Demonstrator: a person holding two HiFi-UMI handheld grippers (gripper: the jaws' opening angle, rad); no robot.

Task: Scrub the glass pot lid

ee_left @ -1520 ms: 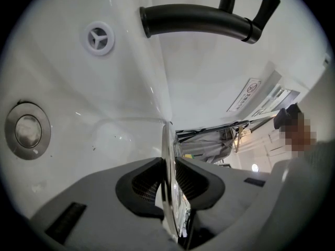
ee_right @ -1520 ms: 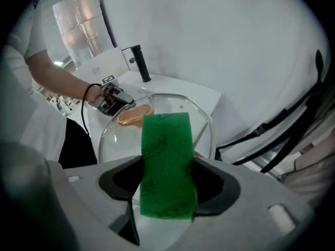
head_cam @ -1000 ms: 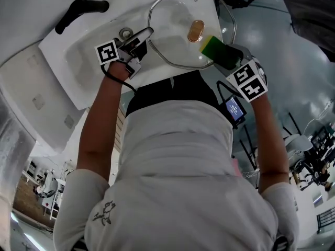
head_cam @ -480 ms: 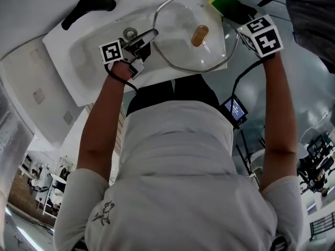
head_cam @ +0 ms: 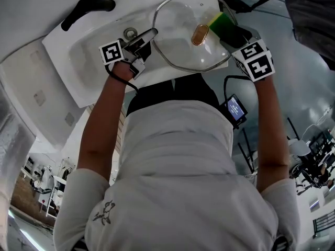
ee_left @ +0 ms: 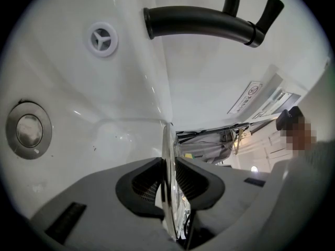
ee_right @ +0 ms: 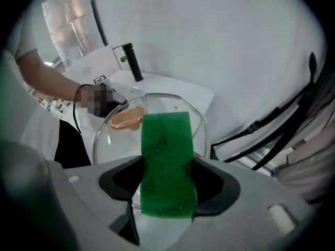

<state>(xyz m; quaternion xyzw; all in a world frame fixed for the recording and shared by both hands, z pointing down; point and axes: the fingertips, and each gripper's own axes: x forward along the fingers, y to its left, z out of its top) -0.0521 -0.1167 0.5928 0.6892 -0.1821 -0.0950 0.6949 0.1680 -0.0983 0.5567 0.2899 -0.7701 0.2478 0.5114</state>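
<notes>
**Scrubbing a glass lid over the sink**

The right claw [ee_right: 167, 184] pinches a soft green sponge [ee_right: 166, 161]. The sponge's tip looks to be on the lid [head_cam: 178, 43], just beside the brown knob [head_cam: 198, 34]. The left claw [ee_left: 168, 179] is closed on the lid's thin edge and holds it over the white sink [head_cam: 78, 54]. The lid is round, see-through glass with a shiny rim. I think it is stiff, slippery and easy to break, so the edge is the best place to hold it.

black faucet [head_cam: 86, 7] overhanging the sink [head_cam: 73, 61], glass lid [head_cam: 178, 33] blocking its right part, left part open
</notes>
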